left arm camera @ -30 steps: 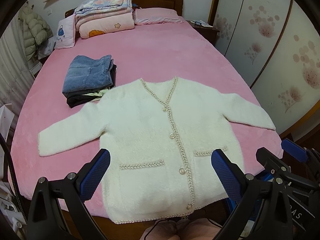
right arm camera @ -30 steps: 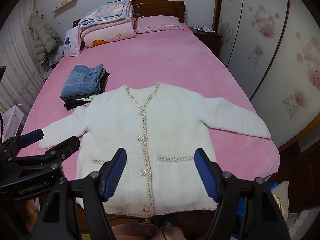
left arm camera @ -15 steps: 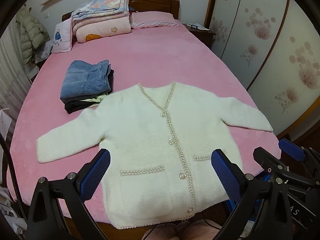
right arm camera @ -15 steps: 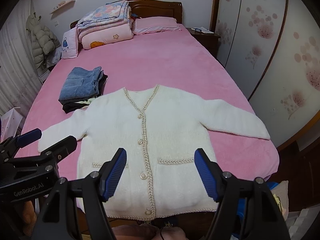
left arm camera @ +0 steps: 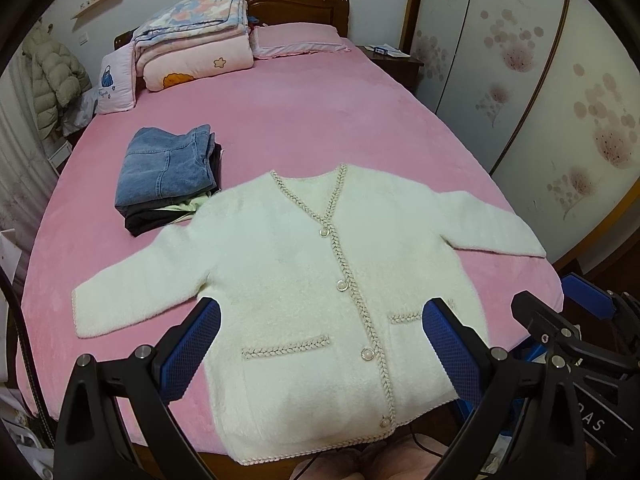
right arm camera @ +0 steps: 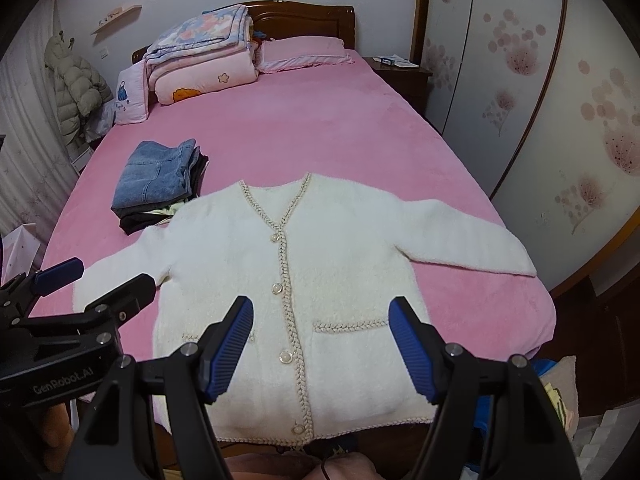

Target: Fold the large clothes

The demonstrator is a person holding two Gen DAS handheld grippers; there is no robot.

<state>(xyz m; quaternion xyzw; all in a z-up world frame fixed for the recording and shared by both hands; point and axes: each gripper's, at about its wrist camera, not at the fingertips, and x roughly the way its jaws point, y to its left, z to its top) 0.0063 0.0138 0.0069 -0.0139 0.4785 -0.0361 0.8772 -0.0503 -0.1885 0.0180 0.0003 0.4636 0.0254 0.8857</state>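
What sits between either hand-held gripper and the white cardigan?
Nothing visible. The white cardigan lies flat and uncovered on the bed; the left hand-held gripper and right hand-held gripper are open above it. The folded clothes stack sits off to the side.

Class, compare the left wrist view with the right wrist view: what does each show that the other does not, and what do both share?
Only the left wrist view shows the right gripper at its right edge. Only the right wrist view shows the left gripper at its left edge, and a beige cushion beside the bed. Both share the white cardigan spread flat, the folded jeans stack and the pink bed.
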